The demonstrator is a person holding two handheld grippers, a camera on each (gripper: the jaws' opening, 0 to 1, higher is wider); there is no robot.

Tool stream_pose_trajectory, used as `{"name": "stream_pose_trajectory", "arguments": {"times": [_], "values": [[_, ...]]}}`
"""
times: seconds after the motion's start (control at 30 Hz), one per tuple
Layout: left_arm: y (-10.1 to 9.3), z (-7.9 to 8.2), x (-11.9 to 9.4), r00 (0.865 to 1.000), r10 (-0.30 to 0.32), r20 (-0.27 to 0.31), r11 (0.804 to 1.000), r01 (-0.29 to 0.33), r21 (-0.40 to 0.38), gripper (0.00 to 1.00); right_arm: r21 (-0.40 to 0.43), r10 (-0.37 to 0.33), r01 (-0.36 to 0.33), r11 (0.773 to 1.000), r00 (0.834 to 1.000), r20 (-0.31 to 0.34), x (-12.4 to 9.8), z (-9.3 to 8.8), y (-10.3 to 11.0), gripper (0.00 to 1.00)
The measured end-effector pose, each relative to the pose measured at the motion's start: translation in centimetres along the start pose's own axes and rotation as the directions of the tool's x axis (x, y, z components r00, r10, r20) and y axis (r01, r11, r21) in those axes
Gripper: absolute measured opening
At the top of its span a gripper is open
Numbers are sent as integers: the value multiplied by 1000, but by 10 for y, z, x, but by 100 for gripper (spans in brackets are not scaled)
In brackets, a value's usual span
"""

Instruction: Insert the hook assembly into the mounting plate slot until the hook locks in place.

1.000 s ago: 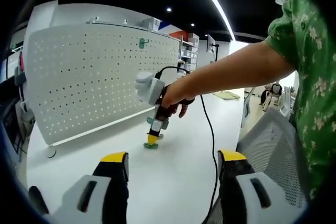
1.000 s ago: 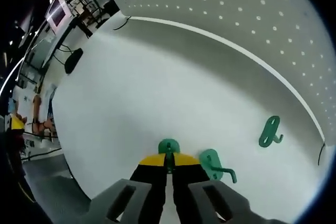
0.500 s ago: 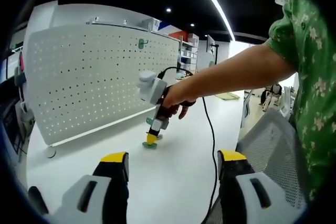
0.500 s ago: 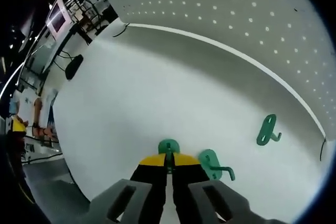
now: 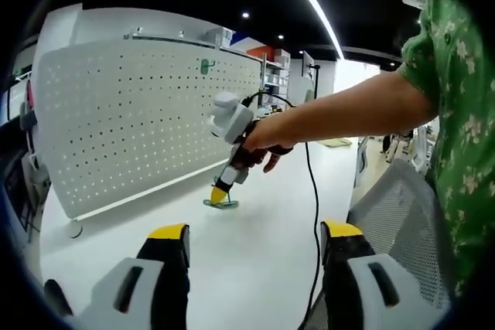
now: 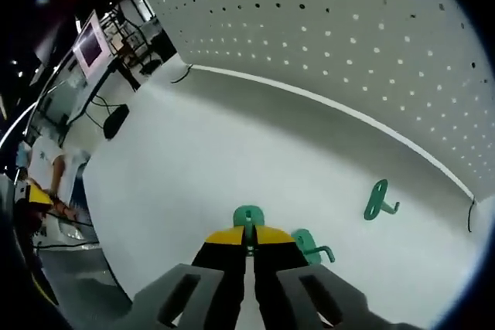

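Sitting pinched between the closed yellow-tipped jaws of the right gripper, with its round green head poking out above the tips: the green hook in the right gripper view. Showing too in the left gripper view, at the tip of the right gripper, just above the white table, whether touching it or lifted slightly being unclear from here. Lying loose on the white table just beside the jaws: a second green hook, and farther out, nearer the board's foot, a third green hook. Standing upright along the table's far edge: the white pegboard, also seen as the pegboard, with a green piece hanging near its top rail. Gripping the right tool from above: a person's hand, arm reaching in from a green patterned sleeve, a black cable trailing down. Resting low and spread wide apart, holding nothing: the left gripper.
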State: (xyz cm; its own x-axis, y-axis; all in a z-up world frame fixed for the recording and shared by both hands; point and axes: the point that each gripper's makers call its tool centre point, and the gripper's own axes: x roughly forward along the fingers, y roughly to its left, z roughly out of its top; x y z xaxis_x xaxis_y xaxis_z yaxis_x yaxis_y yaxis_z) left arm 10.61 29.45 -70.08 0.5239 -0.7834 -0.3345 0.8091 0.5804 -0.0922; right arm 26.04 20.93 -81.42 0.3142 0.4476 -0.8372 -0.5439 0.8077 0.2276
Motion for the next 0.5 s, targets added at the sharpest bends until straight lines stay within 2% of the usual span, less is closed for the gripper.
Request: {"name": "stream_pose_trajectory", "arguments": {"times": [0.5], "values": [[-4,7,0,1000,-9,0,1000,9,28,71,29,-14,10,1000,988,153,-27,22,7,1]]}}
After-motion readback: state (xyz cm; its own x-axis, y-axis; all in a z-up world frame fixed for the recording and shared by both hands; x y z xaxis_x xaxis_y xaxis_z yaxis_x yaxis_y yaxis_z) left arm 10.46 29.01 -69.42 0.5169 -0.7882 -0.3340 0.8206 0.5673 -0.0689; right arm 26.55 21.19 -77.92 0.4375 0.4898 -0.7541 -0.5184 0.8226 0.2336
